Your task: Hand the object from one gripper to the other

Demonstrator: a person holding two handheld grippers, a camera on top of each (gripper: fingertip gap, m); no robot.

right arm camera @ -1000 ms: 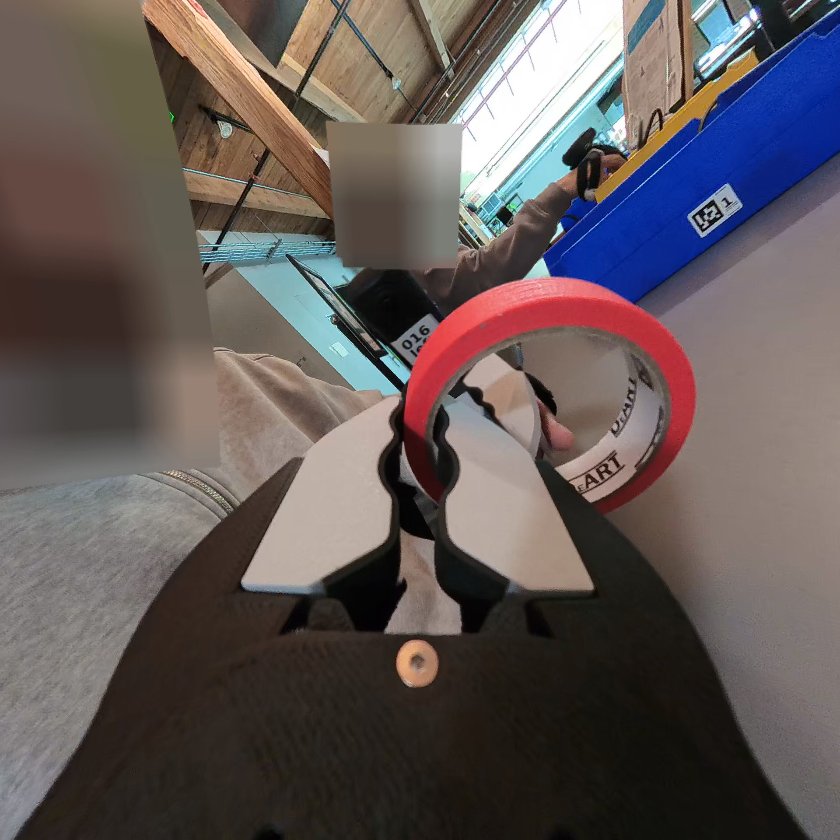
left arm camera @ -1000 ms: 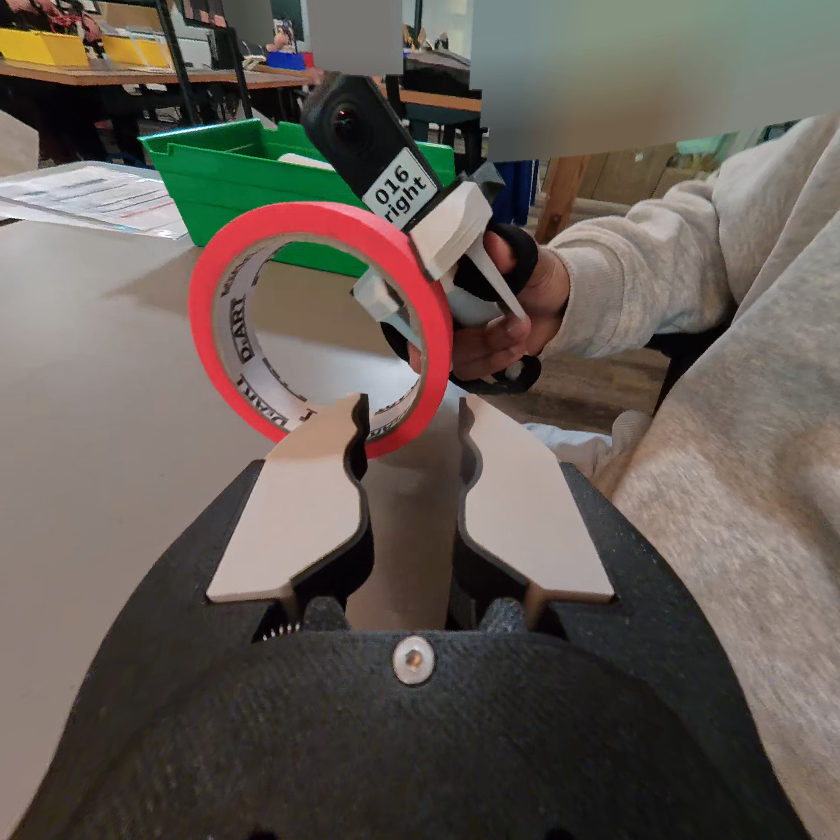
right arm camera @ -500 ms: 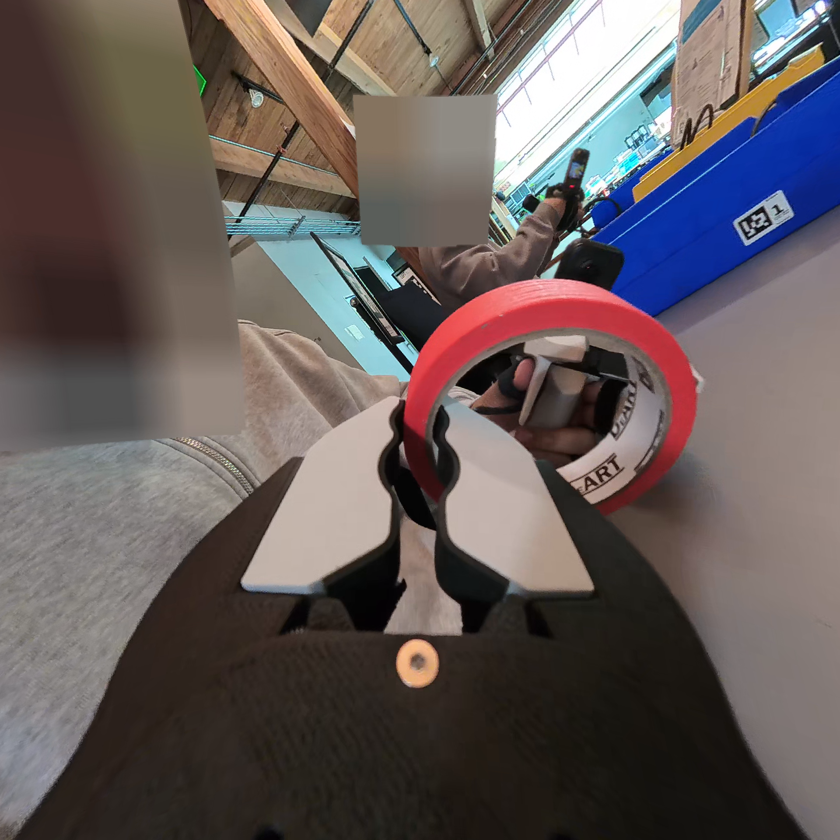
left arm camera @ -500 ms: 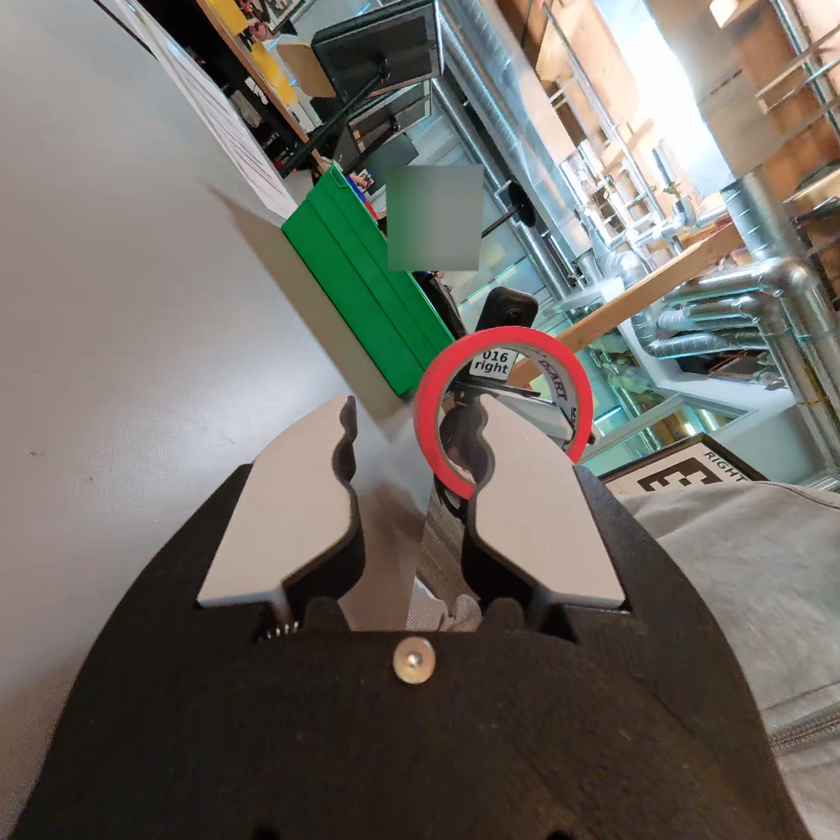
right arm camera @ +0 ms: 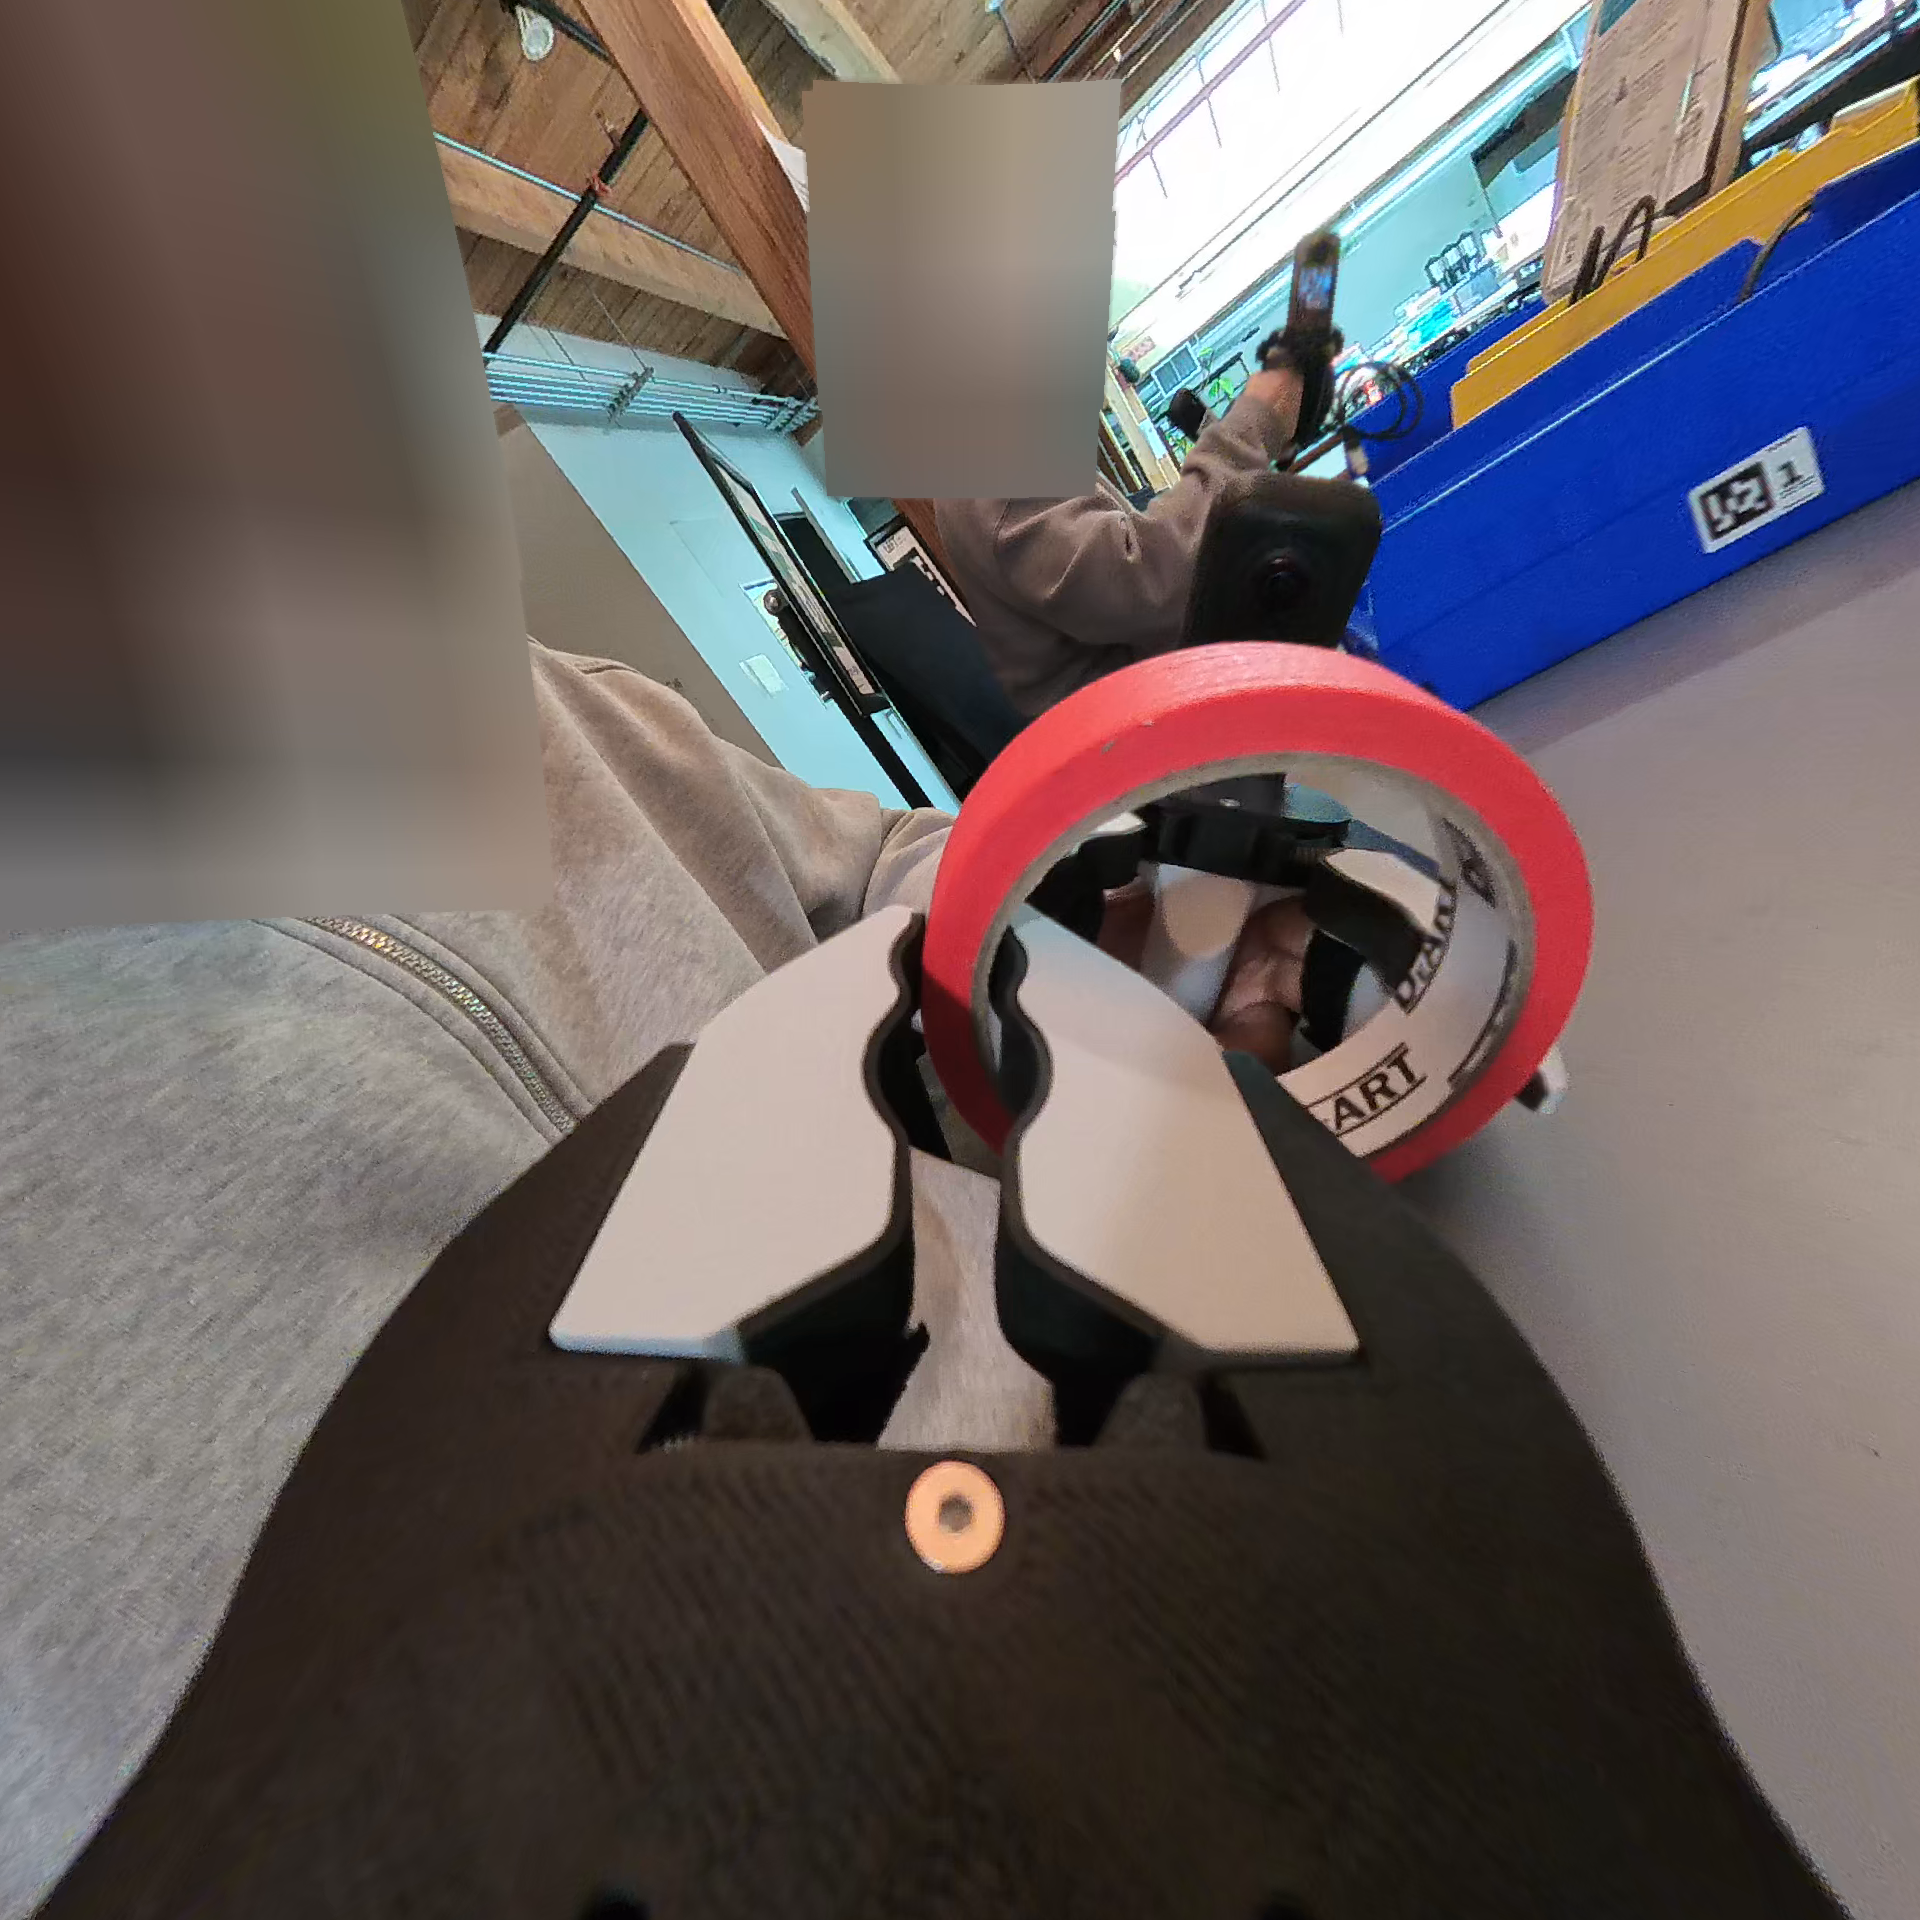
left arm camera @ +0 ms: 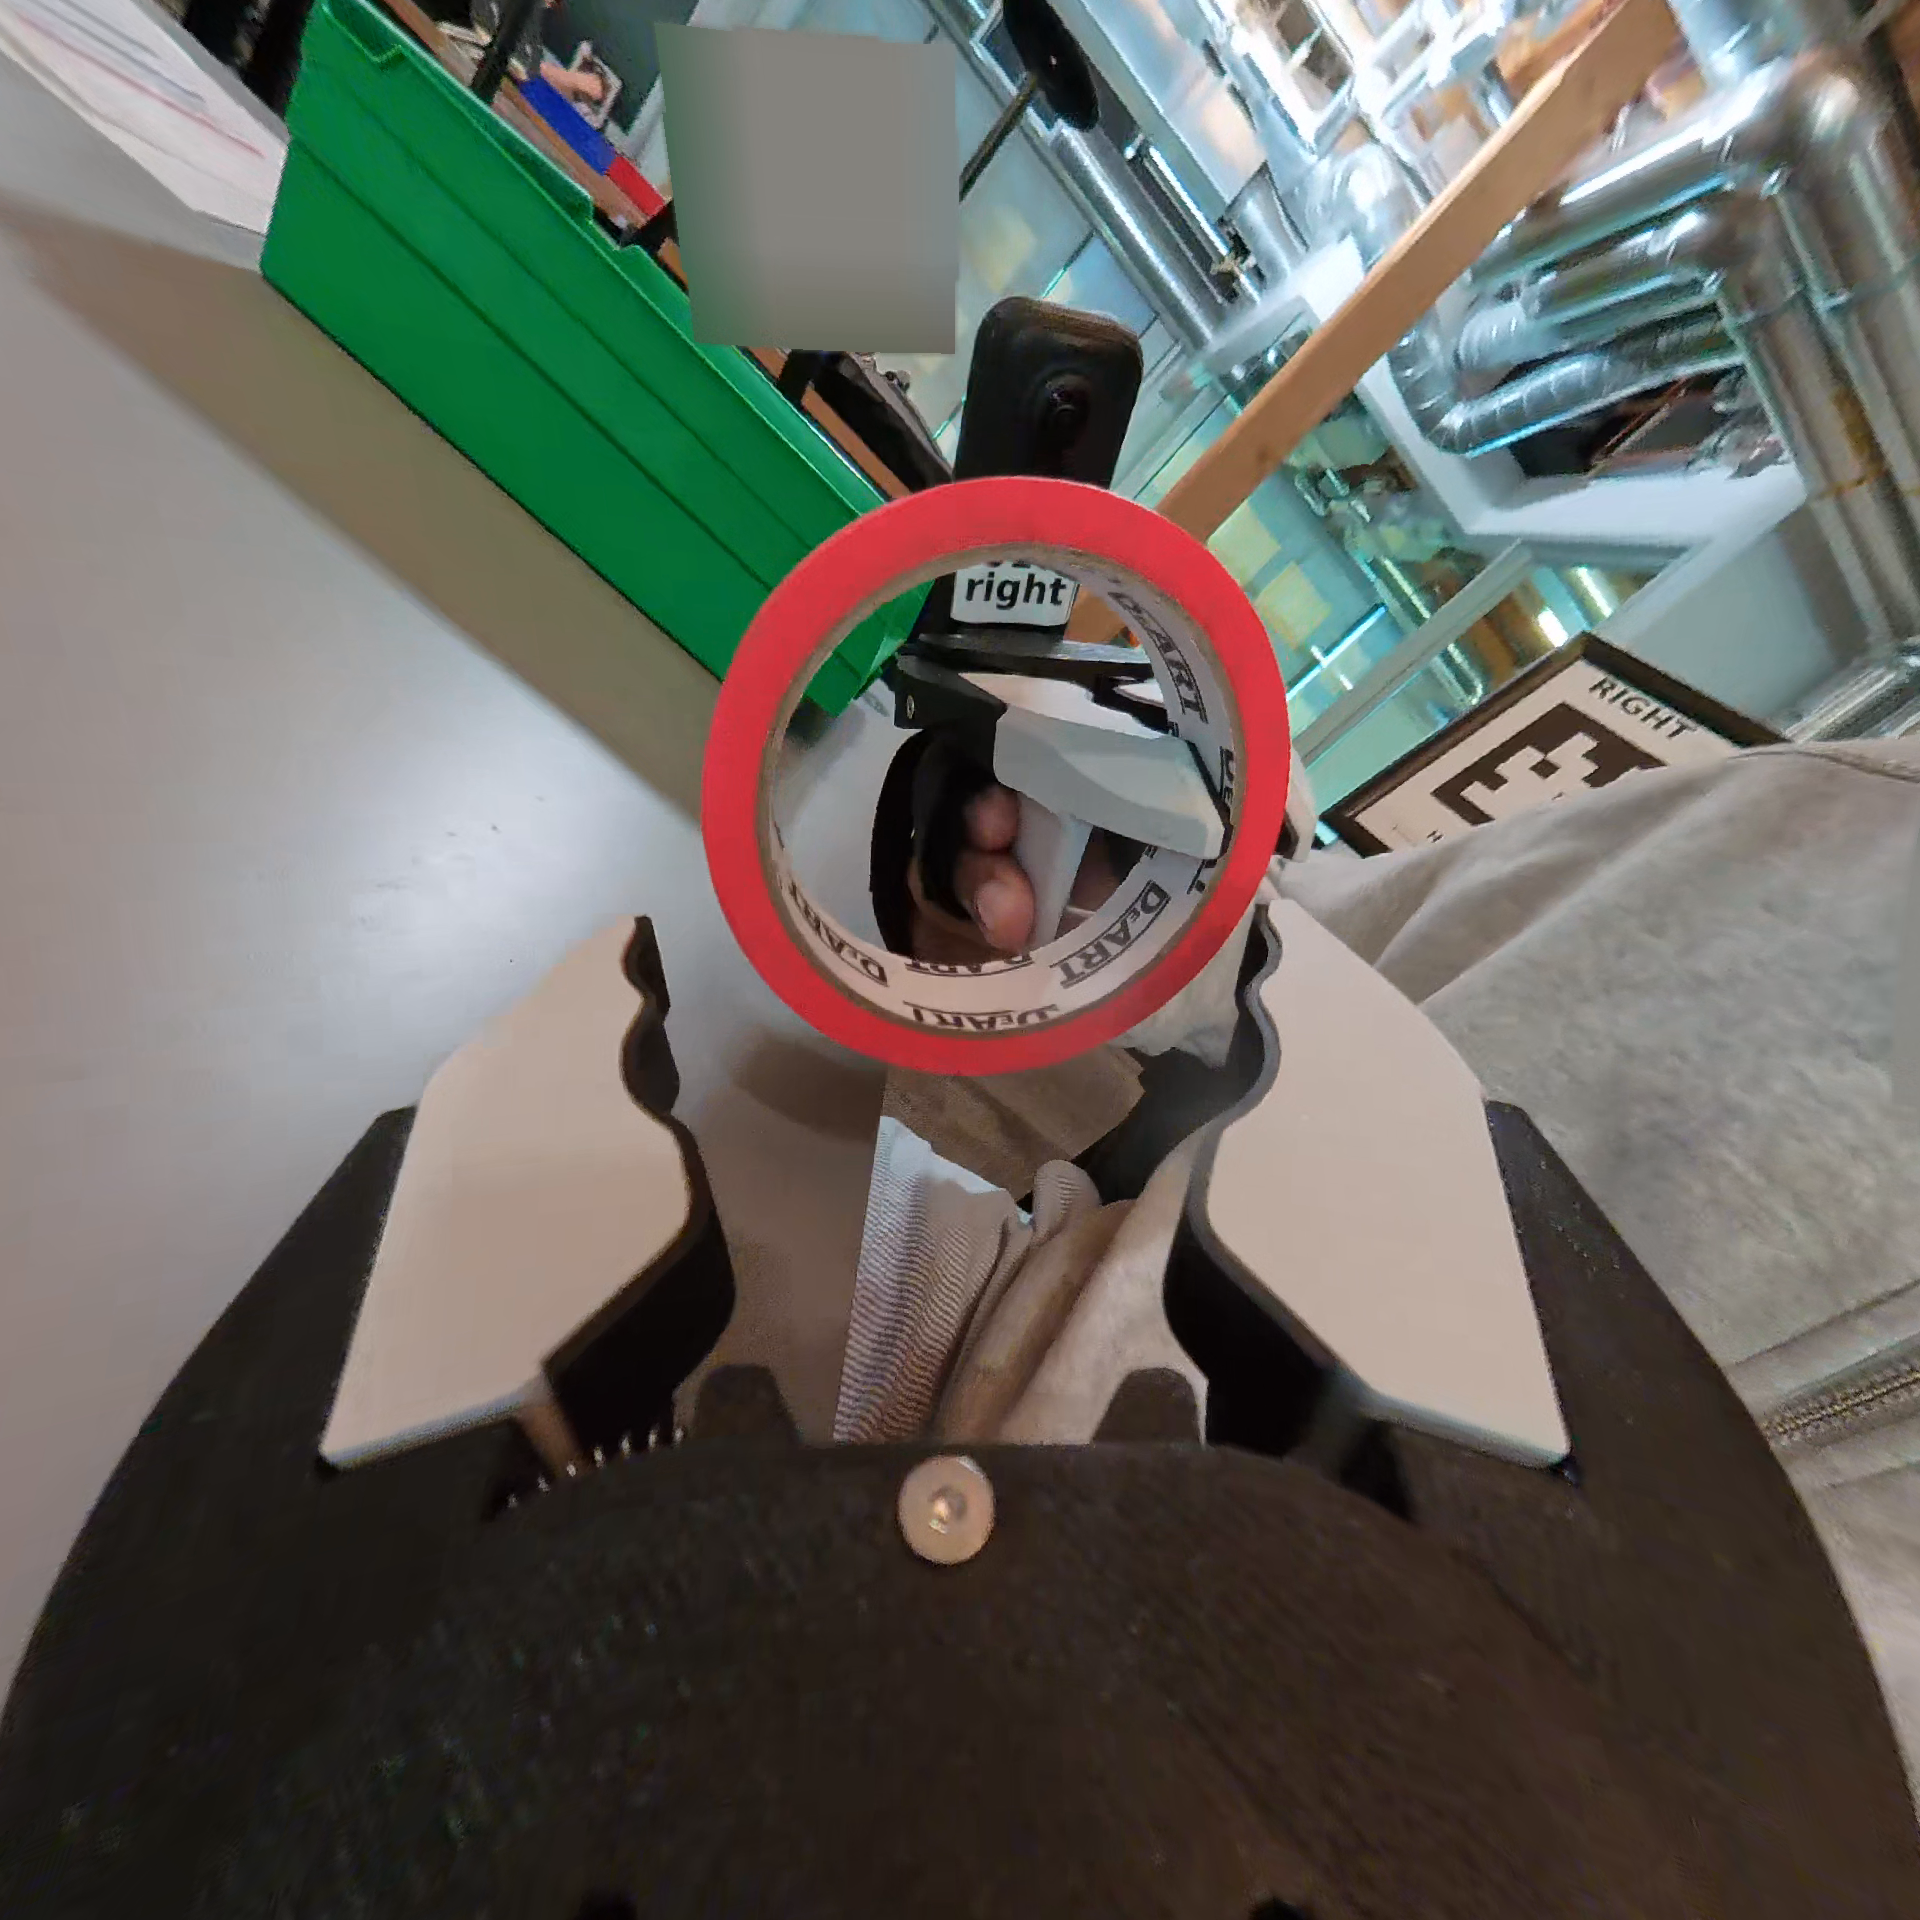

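Note:
A red tape roll (left arm camera: 740, 727) with a white printed core is held in the air over the grey table (left arm camera: 260, 831). My right gripper (right arm camera: 961, 966) is shut on the roll's near left rim (right arm camera: 1299, 696), one finger inside the ring and one outside. In the left wrist view the right gripper (left arm camera: 1231, 800) shows through the ring, with the hand that holds it. My left gripper (left arm camera: 948, 940) is open wide. Its fingertips stand on either side of the roll's lower part; I cannot tell if they touch it. Through the ring, the right wrist view shows the left gripper (right arm camera: 1226, 914).
A green bin (left arm camera: 540, 343) stands at the table's far side with paper sheets (left arm camera: 135, 114) beside it. A blue bin (right arm camera: 1662, 499) stands on the other side. The holder's grey sweatshirt (right arm camera: 260, 1143) fills the near edge. Another person (right arm camera: 1091, 582) sits behind.
My left gripper has swung round to face the roll's hole, come closer and opened wider around it. My right gripper has kept its hold on the roll.

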